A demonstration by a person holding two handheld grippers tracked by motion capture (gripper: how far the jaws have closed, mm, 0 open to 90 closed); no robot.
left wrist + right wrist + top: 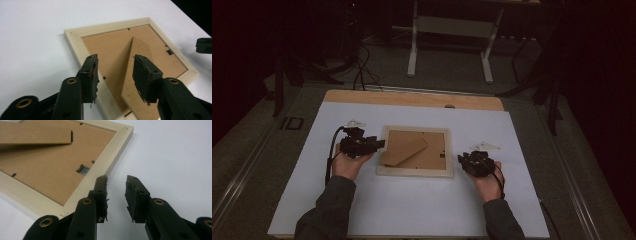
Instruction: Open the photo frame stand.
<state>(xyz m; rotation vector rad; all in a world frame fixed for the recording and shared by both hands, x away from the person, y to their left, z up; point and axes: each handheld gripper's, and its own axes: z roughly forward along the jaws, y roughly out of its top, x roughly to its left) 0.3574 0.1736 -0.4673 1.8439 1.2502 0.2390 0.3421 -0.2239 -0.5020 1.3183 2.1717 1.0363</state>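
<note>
- A picture frame (414,171) of pale wood lies face down on the white sheet (412,215) covering the desk, near the middle, between the two hands.
- The left claw (379,144) sits at the frame's left edge in the high view, its tips over the wooden border; the right claw (460,159) sits just off the frame's lower right corner, over the sheet.
- Left claw: jaws parted, nothing gripped. In the left gripper view the left claw (115,75) stands above the frame (75,42), one jaw over the wooden border, the other over the brown backing board (110,47); the pads press on nothing.
- Right claw: jaws also parted and empty. In the right gripper view the right claw (117,195) has one jaw beside the frame's (110,162) outer edge and the other over bare white sheet (170,157).
- The high view alone shows both sleeved forearms, the tan desk edge (412,98) beyond the sheet, and a stand's pale legs (449,45) on the dark floor behind.
- The left gripper view brings out the folding stand flap (140,65) on the backing, lying flat, and a bit of the other claw at the right edge.
- The right gripper view shows a small metal turn clip (83,169) holding the backing, and the flap's (35,136) squared end.
- Faint pencil marks sit on frame corners in both gripper views; too small to read.
</note>
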